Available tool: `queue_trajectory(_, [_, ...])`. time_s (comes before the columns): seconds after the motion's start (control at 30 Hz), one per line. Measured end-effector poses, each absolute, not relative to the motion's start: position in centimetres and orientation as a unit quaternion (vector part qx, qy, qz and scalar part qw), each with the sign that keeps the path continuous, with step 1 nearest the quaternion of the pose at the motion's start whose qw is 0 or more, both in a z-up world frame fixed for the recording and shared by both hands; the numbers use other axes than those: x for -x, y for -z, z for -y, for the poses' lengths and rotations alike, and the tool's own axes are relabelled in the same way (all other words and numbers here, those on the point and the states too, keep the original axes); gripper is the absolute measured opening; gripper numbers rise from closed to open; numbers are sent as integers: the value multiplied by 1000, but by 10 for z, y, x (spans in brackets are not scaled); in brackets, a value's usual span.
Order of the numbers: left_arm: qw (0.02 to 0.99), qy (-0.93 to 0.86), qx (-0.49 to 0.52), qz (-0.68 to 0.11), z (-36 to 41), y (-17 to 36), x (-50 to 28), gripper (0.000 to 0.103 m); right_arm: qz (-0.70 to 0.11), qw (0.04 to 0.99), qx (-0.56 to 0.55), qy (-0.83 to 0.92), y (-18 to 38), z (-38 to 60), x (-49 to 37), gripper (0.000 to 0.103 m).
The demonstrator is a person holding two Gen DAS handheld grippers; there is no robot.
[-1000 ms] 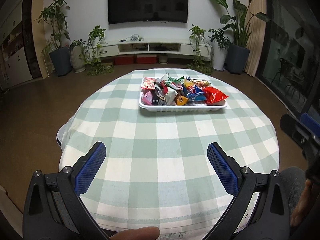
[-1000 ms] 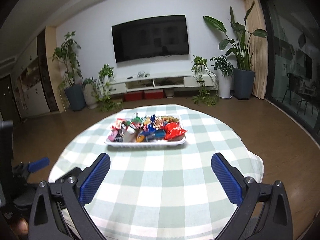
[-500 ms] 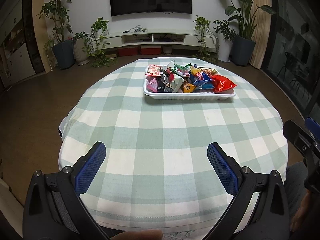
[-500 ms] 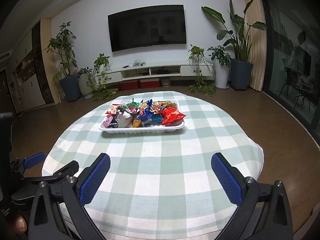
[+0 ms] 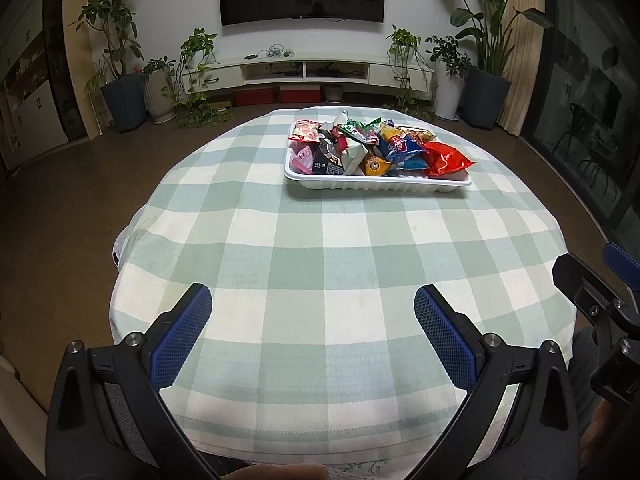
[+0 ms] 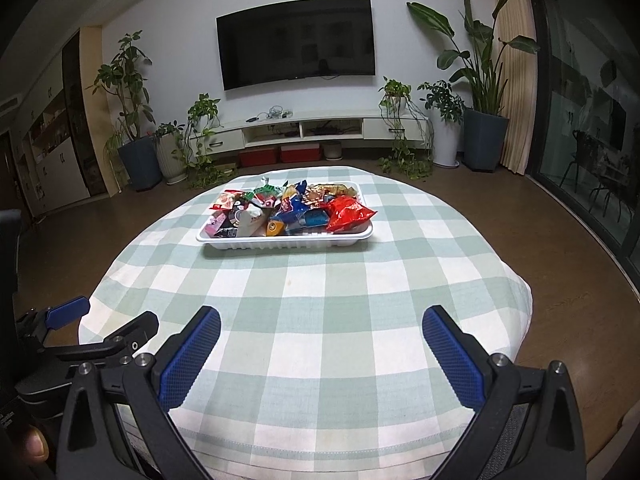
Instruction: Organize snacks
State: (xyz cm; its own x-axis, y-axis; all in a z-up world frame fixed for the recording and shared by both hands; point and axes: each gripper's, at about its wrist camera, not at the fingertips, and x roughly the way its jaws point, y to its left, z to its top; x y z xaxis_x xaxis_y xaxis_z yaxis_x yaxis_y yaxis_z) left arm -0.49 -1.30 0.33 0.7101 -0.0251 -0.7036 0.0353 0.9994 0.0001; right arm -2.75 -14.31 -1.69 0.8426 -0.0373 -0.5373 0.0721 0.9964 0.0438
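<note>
White tray (image 5: pixel 376 187) piled with snack packets (image 6: pixel 288 212) sits well ahead; both grippers' jaws spread, empty—approach low, pinch one top packet.

White ribbed tray (image 5: pixel 376 185) sits flat on far part of checked tablecloth, piled w/ mixed snack packets (image 5: pixel 360 150): red bag (image 5: pixel 446 159) at right end, pink pack (image 5: pixel 303 159) at left, blue, orange, green ones between.

wall: white, TV (image 6: pixel 295 55) | floor: brown | low white console (image 6: pixel 308 130) | potted plants (image 6: pixel 482 92)
</note>
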Motion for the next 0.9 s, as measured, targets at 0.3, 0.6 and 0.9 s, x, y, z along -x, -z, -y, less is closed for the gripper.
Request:
queue_trajectory(0.3, [924, 17, -5, -382, 13, -1, 5, 103, -282, 958, -31, 28, 19, 143, 27, 103])
queue_trajectory(0.6, [924, 18, -6, -383, 13, -1, 5, 103, -282, 958, -31, 28, 18, 143, 27, 103])
queue_trajectory(0.9, [923, 19, -5, -384, 14, 1, 5, 103, -284, 958, -30, 28, 18, 142, 28, 103])
